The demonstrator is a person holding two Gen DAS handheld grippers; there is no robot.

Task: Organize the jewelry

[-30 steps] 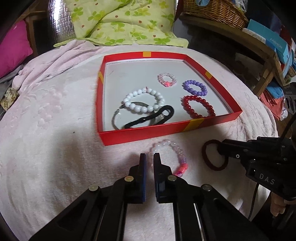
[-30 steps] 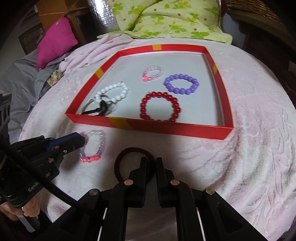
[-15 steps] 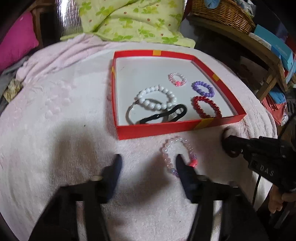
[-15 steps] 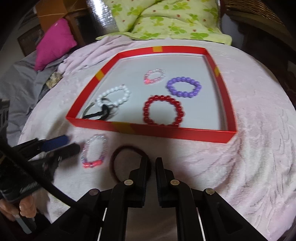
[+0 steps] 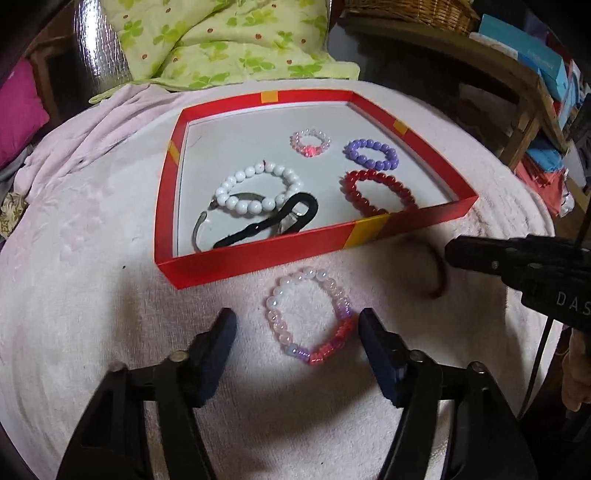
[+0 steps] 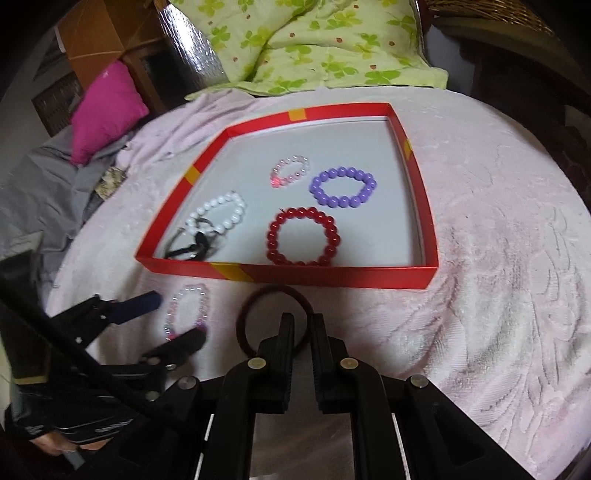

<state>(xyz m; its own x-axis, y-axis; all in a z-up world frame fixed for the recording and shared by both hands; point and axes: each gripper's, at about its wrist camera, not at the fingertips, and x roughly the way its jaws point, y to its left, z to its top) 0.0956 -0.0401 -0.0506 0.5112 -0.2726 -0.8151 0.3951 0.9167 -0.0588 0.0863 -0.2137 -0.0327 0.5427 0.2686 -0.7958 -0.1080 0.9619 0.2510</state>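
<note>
A pale pink bead bracelet point(image 5: 310, 315) with a red section lies on the pink blanket, in front of the red tray point(image 5: 258, 258). My left gripper point(image 5: 295, 325) is open, with its fingers on either side of the bracelet. The bracelet also shows in the right wrist view point(image 6: 186, 314). A dark red hair tie point(image 6: 275, 317) lies on the blanket just ahead of my right gripper point(image 6: 303, 321), which is shut and empty. The tray point(image 6: 332, 277) holds white point(image 5: 258, 190), red point(image 5: 376, 192), purple point(image 5: 371, 153) and small pink point(image 5: 310, 142) bracelets, and a black hair tie point(image 5: 273, 225).
A metal bangle point(image 5: 201, 229) lies under the white bracelet. A green floral quilt point(image 5: 221, 44) lies behind the tray, a magenta cushion point(image 6: 107, 110) at the left. A wooden shelf with a basket point(image 5: 406, 11) stands at the right.
My left gripper has opened from shut and moved forward around the pink bracelet. My right gripper has stayed shut and crept closer to the dark red hair tie.
</note>
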